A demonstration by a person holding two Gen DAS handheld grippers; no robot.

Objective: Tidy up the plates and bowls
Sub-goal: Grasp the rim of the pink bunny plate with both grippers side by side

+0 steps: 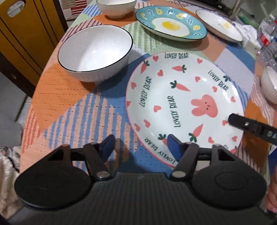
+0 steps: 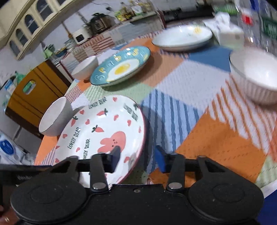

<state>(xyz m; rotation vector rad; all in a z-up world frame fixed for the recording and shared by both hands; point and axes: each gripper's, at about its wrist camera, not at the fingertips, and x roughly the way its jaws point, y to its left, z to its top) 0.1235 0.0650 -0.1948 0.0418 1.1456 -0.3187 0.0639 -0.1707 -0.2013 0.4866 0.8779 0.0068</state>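
Observation:
A white bunny plate point(image 1: 183, 107) with carrots and "LOVELY BEAR" lies flat on the patchwork cloth; it also shows in the right wrist view point(image 2: 103, 131). My left gripper point(image 1: 141, 147) is open, its jaws astride the plate's near-left rim. My right gripper point(image 2: 138, 157) is open, its jaws astride the plate's right rim; one of its fingers point(image 1: 242, 122) reaches over the plate in the left view. A white bowl point(image 1: 95, 52) stands left of the plate. A blue egg plate point(image 1: 170, 23), a white plate point(image 1: 219, 25) and a small bowl point(image 1: 116, 7) lie farther back.
Another white ribbed bowl point(image 2: 254, 74) stands at the right of the table. Bottles and a tissue pack point(image 2: 230, 32) crowd the far right corner. A yellow cabinet point(image 1: 22, 38) stands beyond the table's left edge point(image 1: 32, 97).

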